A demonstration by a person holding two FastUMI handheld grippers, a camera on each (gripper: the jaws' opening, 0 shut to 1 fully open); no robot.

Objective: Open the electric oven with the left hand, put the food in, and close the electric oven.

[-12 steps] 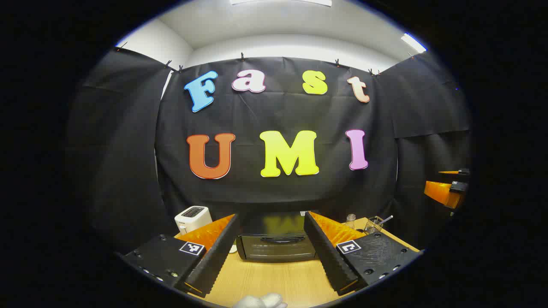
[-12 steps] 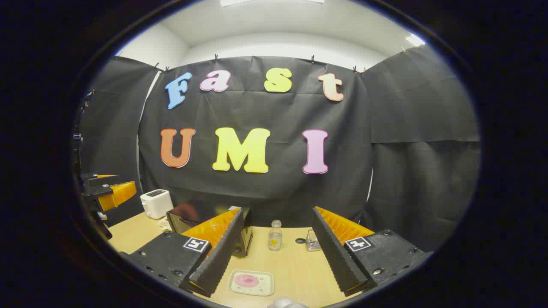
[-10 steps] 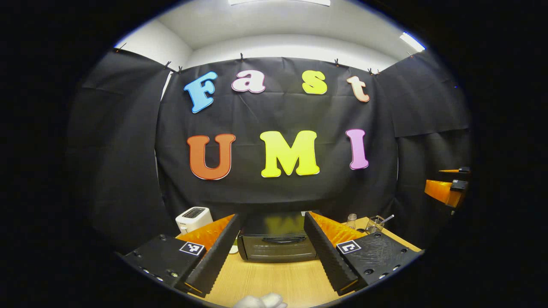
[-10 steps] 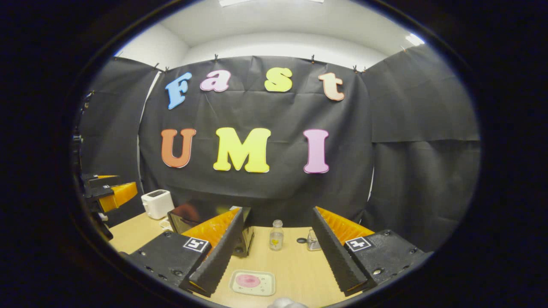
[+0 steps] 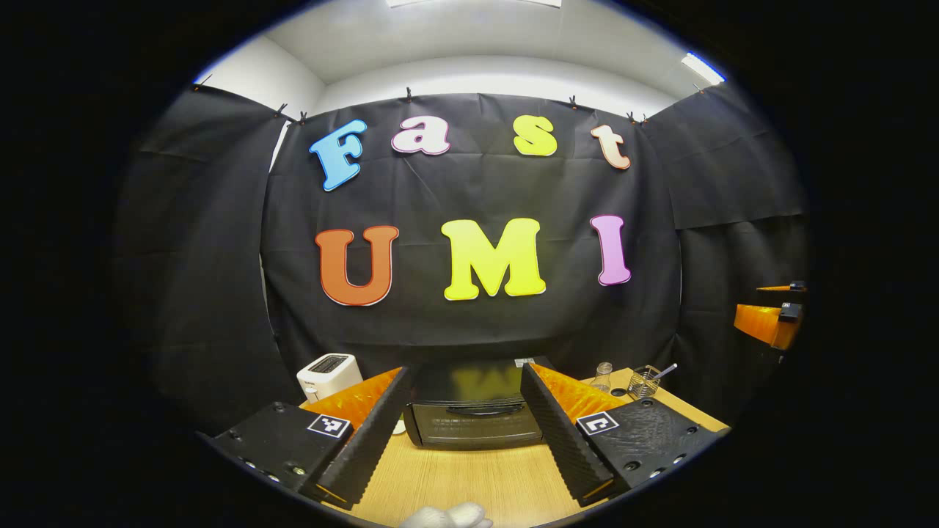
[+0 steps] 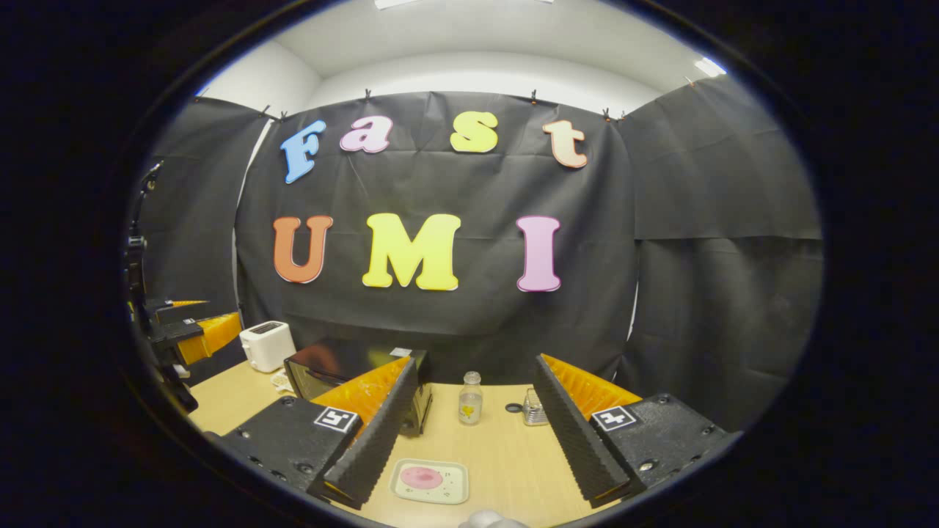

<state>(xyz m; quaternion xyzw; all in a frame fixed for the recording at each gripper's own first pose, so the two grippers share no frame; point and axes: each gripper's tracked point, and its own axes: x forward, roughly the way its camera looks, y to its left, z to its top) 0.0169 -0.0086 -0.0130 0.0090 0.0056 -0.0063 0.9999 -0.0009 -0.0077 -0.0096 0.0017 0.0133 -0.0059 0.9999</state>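
The black electric oven [image 5: 473, 422] stands with its door shut at the back of the wooden table [image 5: 469, 484], straight ahead of my left gripper [image 5: 464, 381], which is open and well short of it. In the right gripper view the oven [image 6: 323, 367] sits left of centre, partly behind a finger. The food, a pink round piece on a small white tray [image 6: 430, 481], lies on the table between the fingers of my right gripper [image 6: 475, 370], which is open and above it. The other gripper [image 6: 183, 334] hangs at the far left.
A white toaster [image 5: 329, 374] stands left of the oven. To the oven's right are a small glass bottle [image 6: 469, 400], a wire basket [image 5: 643, 381] with a utensil, and a small dark lid [image 6: 513, 408]. A white-gloved hand [image 5: 446, 516] shows at the bottom edge.
Both views have tipped slightly downward, so the oven, the tray and the table sit a little higher and show more fully. Neither gripper has changed its opening.
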